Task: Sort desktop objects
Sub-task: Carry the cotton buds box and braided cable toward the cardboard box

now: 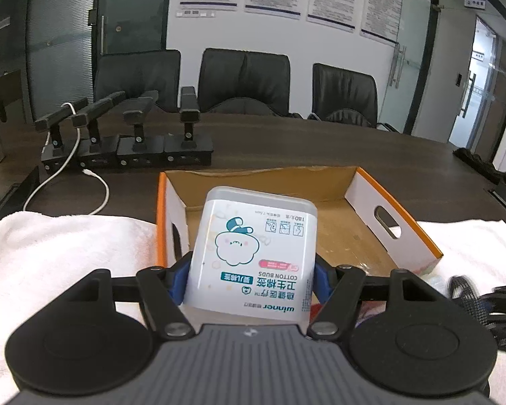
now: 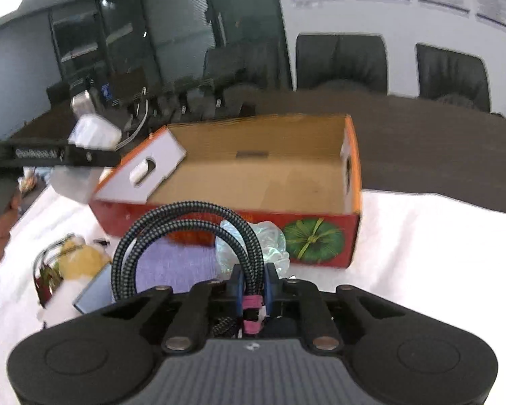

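**Both grippers loaded, box not yet filled**

Far across the dark table [image 1: 320, 148]: black chairs, a row of black stands. Nearer, a white towel [image 1: 67, 253] spread under everything.

On the towel, centre: the orange cardboard box [image 2: 320, 236], open-topped, apparently bare inside, flaps with hand-holes standing out at either end.

Over the near left of the box, in the left-wrist view: the cotton buds tub [image 1: 253, 253], clamped at its lower sides by the left gripper [image 1: 251, 280], jaws spread wide around it, blue pads pressing both flanks. Tub tilted, label upside down, most of its body jutting forward of the pads.

Near side of the box, raised above the towel: the right gripper [image 2: 253, 285], pinched almost closed on the braided cable [image 2: 185, 229], held at its pink-banded bundle, two loops arching up and leftward.

Left on the towel, blurred: a yellowish item, a small flat screen-like object, crinkled clear plastic [image 2: 263, 243] against the box front.

Risks, as judged:
- Tub gripped low and smooth-sided; likely to pivot or slip out before reaching the box floor.
- Cable loops springy; could snag the near box wall or left flap, dragging the light box.
- Both grippers converging on one box; possible collision.
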